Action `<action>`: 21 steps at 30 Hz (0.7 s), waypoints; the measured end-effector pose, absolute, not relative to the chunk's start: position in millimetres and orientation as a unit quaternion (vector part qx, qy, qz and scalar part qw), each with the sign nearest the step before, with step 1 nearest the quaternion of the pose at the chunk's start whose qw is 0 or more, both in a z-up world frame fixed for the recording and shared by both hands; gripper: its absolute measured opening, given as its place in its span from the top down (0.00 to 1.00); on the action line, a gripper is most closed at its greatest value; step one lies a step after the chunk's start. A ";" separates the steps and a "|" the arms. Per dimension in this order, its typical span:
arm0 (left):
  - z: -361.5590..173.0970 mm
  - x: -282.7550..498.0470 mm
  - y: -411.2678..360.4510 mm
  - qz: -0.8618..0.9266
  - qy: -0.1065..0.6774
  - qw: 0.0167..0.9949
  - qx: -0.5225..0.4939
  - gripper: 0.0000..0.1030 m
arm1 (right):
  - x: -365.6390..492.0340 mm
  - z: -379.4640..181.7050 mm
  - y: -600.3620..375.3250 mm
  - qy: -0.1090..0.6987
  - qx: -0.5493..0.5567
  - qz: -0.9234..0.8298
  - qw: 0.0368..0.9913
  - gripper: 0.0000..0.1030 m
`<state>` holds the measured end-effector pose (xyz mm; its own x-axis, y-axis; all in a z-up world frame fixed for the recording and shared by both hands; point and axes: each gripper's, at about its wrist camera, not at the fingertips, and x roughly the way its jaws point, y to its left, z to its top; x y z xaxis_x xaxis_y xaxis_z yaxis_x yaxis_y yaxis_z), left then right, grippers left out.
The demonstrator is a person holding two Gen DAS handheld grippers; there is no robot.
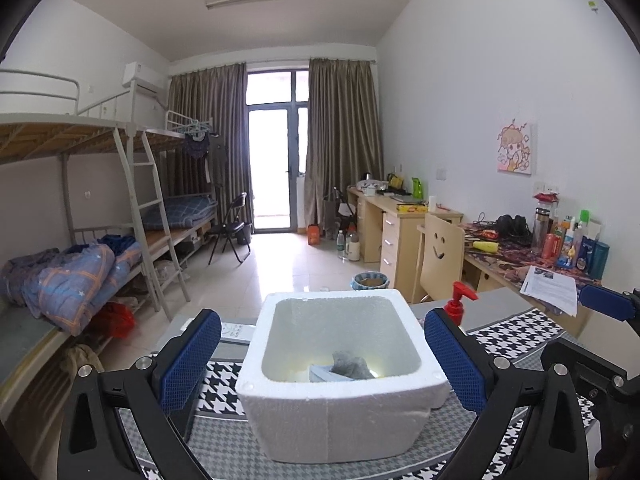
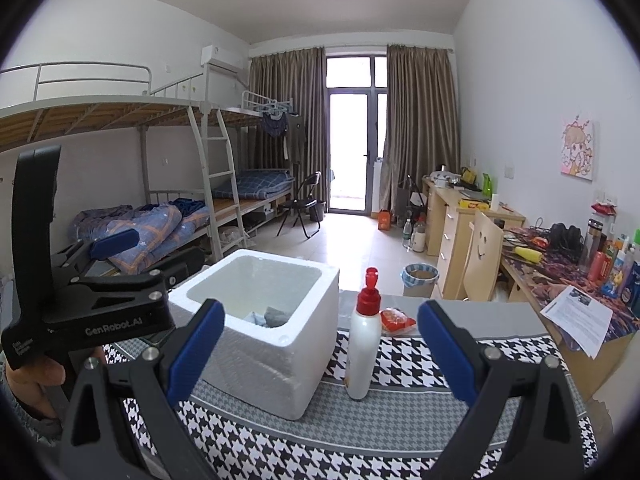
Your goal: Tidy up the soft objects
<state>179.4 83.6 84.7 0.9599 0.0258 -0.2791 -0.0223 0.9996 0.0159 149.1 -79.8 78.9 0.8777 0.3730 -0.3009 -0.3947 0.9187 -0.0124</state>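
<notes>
— Lying in the white foam box (image 1: 340, 392) on the houndstooth cloth (image 2: 400, 364): a grey soft item (image 1: 350, 364)?
— Yes. Left gripper (image 1: 322, 364) and right gripper (image 2: 320, 350) both gape wide, holding nothing. A pump bottle (image 2: 363, 332) stands just beside the box.

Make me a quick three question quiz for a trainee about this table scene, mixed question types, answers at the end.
1. True or false: the white foam box holds nothing.
2. Multiple choice: the pump bottle stands (a) inside the box, (b) on the checked cloth beside the box, (c) on the floor.
3. Short answer: what lies just behind the bottle in the right wrist view?

Key
1. False: grey and pale blue soft items lie at its bottom.
2. b
3. A red packet.

Both the left gripper and right gripper are open, gripping nothing.
</notes>
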 end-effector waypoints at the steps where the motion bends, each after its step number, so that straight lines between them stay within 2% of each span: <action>1: 85.7 174.7 82.6 0.012 0.140 0.990 0.007 0.01 | 144.2 80.2 -81.2 0.145 -0.036 0.198 0.969 0.04; 21: 80.7 87.7 63.5 0.038 0.121 0.992 0.004 0.01 | 63.3 68.8 -100.3 0.117 -0.032 0.206 0.971 0.04</action>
